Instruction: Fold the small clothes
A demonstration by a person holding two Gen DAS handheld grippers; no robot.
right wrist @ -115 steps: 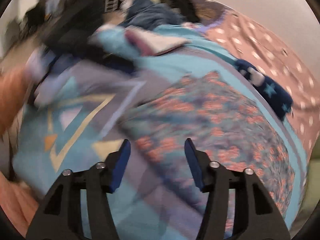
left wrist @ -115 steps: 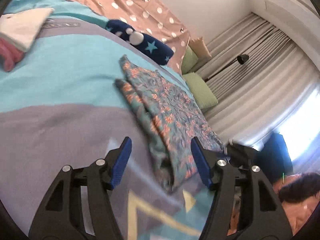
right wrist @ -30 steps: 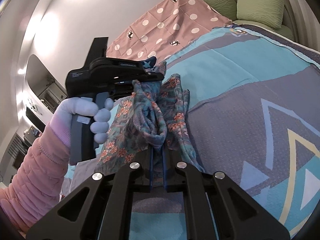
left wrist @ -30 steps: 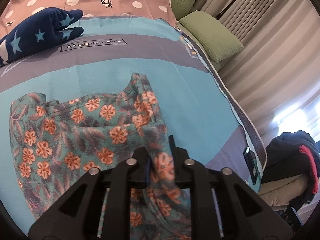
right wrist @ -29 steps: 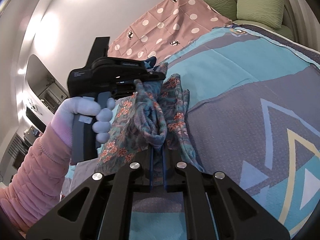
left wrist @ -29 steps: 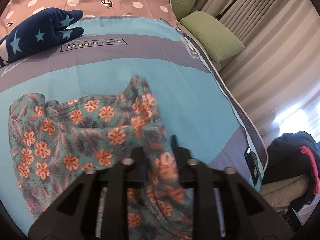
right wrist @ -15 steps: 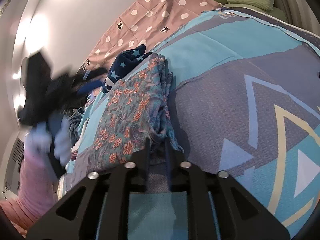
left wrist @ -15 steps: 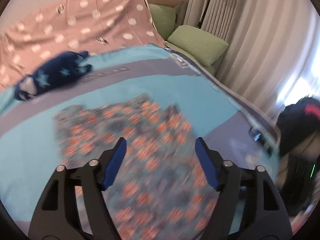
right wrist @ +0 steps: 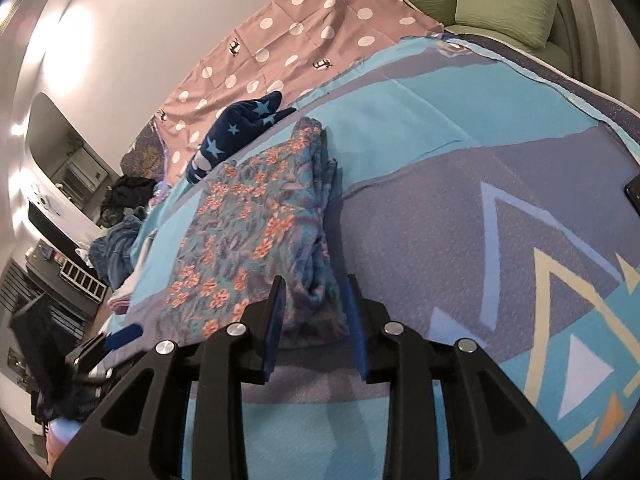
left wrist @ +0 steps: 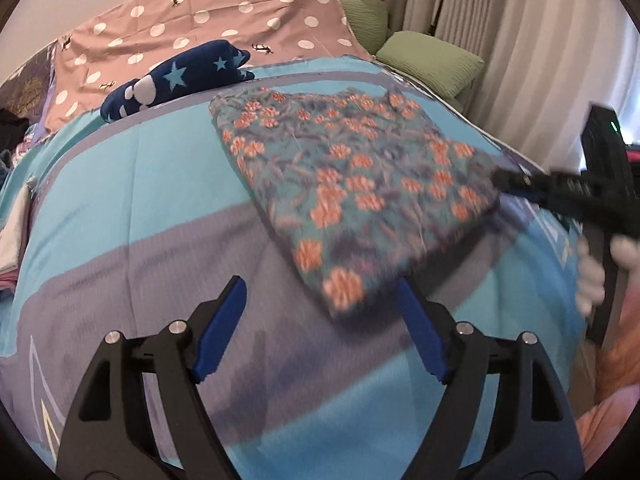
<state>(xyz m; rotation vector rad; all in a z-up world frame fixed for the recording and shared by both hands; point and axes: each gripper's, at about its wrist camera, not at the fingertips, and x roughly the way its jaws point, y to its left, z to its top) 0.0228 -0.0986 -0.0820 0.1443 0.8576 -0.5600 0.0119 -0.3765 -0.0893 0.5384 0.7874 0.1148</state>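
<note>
While both grippers' jaws are opening off the folded floral cloth (left wrist: pixel 352 184), the left gripper (left wrist: pixel 320 328) empty and the right gripper (right wrist: pixel 314 312) loose around its corner, the next move is judged to be another fold or setting it aside.

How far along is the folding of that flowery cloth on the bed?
The floral garment already lies folded flat on the bedspread. The left gripper is open and clear; the right gripper is opening around one corner. The navy star garment looks unfolded.

Teal garment (left wrist: pixel 352 176) w/ orange flowers – bedspread (left wrist: pixel 140 200) turquoise & grey-purple – navy star-print cloth (left wrist: pixel 180 76).
</note>
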